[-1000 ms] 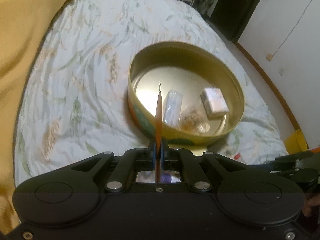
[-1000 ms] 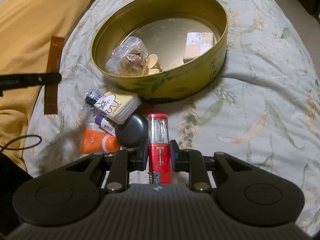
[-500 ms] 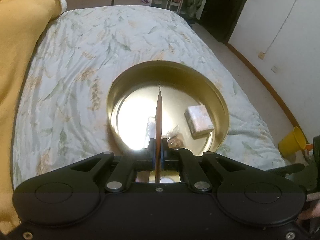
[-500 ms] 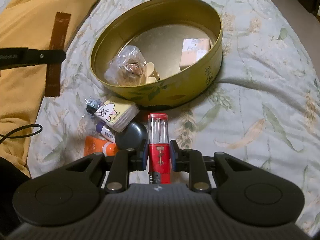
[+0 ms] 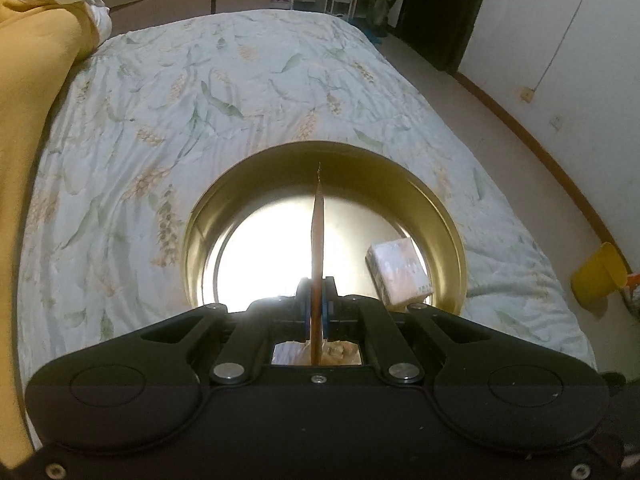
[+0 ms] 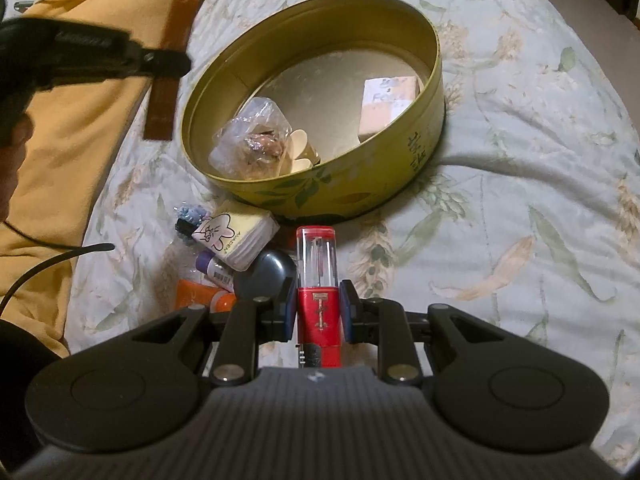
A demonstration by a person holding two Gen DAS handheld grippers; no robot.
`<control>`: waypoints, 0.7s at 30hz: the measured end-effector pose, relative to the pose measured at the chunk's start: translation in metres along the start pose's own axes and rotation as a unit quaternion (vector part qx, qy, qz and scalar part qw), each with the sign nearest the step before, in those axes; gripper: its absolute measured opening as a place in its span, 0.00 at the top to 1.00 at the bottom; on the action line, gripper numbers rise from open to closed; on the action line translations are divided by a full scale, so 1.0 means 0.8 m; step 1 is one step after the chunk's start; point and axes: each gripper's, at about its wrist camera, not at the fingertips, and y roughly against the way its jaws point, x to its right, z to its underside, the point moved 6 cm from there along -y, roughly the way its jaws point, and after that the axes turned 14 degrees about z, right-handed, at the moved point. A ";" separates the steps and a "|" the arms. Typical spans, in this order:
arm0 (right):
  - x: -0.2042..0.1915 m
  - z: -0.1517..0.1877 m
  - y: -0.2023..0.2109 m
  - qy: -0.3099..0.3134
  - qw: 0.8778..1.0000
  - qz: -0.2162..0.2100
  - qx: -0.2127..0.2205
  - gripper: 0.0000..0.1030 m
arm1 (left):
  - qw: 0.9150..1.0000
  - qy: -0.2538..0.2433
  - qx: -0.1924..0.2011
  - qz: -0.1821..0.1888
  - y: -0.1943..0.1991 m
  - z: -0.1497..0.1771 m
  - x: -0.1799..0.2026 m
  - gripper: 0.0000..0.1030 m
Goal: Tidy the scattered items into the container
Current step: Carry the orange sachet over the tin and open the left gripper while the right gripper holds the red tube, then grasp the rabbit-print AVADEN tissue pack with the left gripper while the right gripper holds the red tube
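Note:
A round gold tin sits on the flowered bedspread, and it shows again in the right wrist view. In it lie a pale small box and a clear bag of wrapped sweets. My left gripper is shut on a thin brown strip, seen edge-on above the tin's floor. In the right wrist view the strip hangs at the tin's left rim. My right gripper is shut on a red item with a clear top, just in front of the tin.
Loose items lie left of the right gripper: a yellow tissue pack, a dark grey round case, an orange tube, a small purple-capped bottle. A yellow blanket lies on the left. A yellow cup stands on the floor beside the bed.
My left gripper has carried the brown strip toward and over the tin, which now lies close under it. The right gripper and its red item have hardly moved.

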 end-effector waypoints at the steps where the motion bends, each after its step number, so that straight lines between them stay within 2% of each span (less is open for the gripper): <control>1: 0.000 0.000 -0.001 -0.001 1.000 -0.001 -0.001 0.76 | 1.000 0.004 0.004 -0.001 -0.004 -0.004 -0.002 0.92; 2: 0.001 0.000 -0.001 -0.002 1.000 -0.002 -0.001 0.76 | 1.000 0.009 0.006 -0.002 -0.007 -0.007 -0.005 0.74; 3: 0.002 -0.001 -0.001 -0.004 1.000 -0.003 -0.001 0.76 | 1.000 0.017 0.008 -0.004 -0.009 -0.010 -0.009 0.37; 4: 0.002 -0.001 0.000 -0.004 1.000 -0.004 -0.001 0.76 | 1.000 0.024 0.013 -0.007 -0.009 -0.011 -0.013 0.25; 5: 0.003 -0.001 0.000 -0.005 1.000 -0.004 0.000 0.76 | 0.999 0.026 0.020 -0.010 -0.006 -0.011 -0.015 0.17; 9: 0.005 -0.002 0.002 -0.012 1.000 -0.007 0.004 0.76 | 1.000 0.012 -0.006 0.003 -0.003 0.003 -0.016 0.15; 21: 0.013 -0.006 0.007 -0.026 1.000 0.000 0.011 0.76 | 0.996 -0.039 -0.077 0.015 -0.008 0.090 -0.006 0.13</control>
